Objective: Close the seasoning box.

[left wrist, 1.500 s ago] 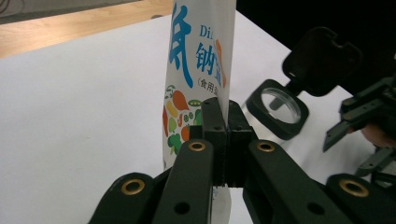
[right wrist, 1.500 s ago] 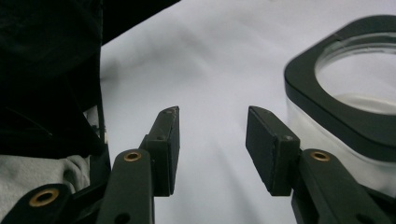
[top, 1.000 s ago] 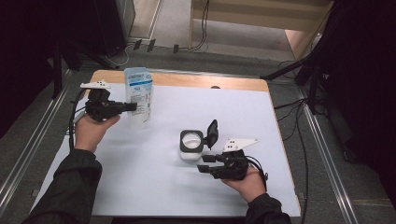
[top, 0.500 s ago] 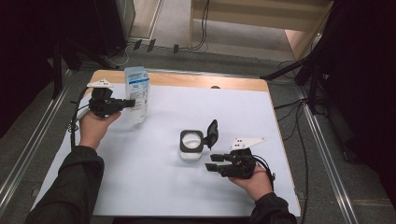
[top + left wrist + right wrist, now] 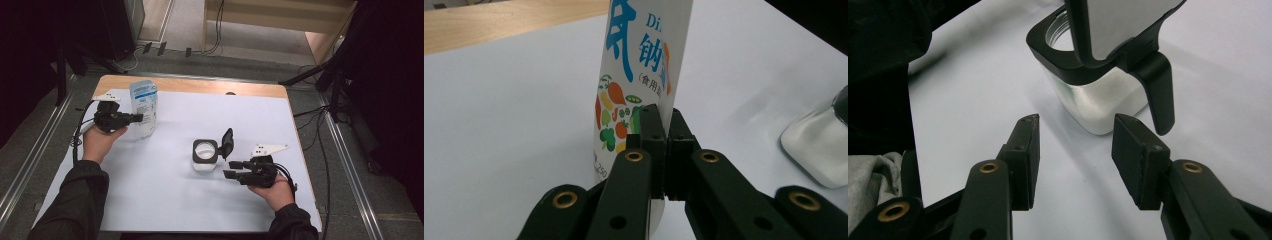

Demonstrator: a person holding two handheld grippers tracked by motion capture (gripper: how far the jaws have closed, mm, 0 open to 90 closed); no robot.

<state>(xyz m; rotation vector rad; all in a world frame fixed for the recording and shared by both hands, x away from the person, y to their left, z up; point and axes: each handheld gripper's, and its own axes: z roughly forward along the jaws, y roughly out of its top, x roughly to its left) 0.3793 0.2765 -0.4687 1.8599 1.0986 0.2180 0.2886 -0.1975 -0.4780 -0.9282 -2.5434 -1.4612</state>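
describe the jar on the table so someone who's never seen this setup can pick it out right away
On the white table, look near the middle, just ahead of the open right gripper. There stands a small clear jar with a black collar and white powder inside. Unlike the tall printed bag pinched by the left gripper at the far left, it is squat and its black flip lid stands open.

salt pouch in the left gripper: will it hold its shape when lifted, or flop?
The pouch is a soft printed bag standing upright, so it will probably sag. The left gripper pinches just one thin edge, so the pouch may swing or twist. If full it could be heavy for its size; the fill isn't visible.
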